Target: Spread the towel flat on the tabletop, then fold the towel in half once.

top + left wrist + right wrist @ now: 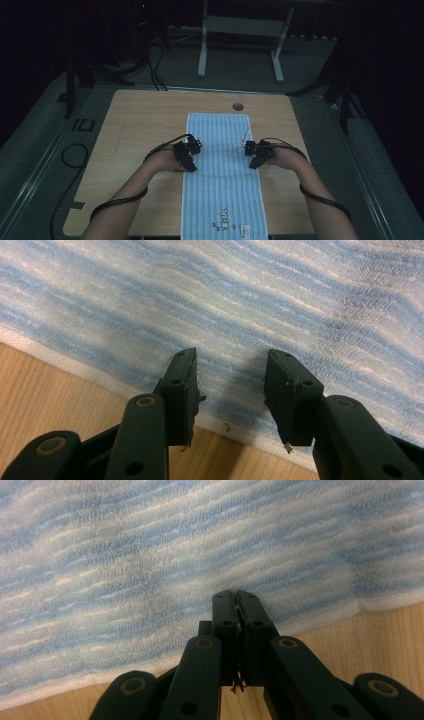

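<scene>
Here the blue striped towel [222, 175] lies flat on the wooden table [135, 130], long axis running away from me. My left gripper [230, 385] stands parted over its left edge, gripping nothing; my right gripper [235, 605] is pinched shut at the right edge, apparently on the hem.

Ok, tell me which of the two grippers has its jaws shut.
The right gripper: its jaws are pressed together at the towel's edge. The left gripper has a clear gap between its jaws, with striped towel showing through.
</scene>
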Available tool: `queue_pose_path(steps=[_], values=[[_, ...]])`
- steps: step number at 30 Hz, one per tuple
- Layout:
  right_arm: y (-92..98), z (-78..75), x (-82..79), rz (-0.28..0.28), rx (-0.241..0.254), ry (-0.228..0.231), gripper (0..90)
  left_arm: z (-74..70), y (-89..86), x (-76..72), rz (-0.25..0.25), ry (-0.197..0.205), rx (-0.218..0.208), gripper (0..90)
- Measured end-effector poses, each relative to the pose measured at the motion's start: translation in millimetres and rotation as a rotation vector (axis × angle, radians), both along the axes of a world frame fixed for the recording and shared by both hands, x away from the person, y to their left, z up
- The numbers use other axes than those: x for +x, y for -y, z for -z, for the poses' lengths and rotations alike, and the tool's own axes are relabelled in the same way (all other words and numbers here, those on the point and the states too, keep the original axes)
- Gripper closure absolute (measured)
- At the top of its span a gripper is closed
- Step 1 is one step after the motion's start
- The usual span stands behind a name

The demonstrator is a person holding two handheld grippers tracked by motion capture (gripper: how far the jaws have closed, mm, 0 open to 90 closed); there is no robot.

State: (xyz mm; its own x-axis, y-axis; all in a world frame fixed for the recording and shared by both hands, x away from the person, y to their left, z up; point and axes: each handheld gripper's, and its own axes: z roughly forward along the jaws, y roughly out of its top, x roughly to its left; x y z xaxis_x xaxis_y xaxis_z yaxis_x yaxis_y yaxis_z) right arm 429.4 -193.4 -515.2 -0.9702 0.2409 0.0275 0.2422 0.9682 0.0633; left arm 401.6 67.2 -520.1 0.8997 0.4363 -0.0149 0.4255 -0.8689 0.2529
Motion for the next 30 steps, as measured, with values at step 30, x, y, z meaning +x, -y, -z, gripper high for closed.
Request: queue_pose_path(steps=[30], values=[[-5.4, -22.5, 54.3, -0.107, 0.008, 0.150, 53.1, -24.5, -8.3, 51.8, -0.045, 0.103, 0.081, 40.6]])
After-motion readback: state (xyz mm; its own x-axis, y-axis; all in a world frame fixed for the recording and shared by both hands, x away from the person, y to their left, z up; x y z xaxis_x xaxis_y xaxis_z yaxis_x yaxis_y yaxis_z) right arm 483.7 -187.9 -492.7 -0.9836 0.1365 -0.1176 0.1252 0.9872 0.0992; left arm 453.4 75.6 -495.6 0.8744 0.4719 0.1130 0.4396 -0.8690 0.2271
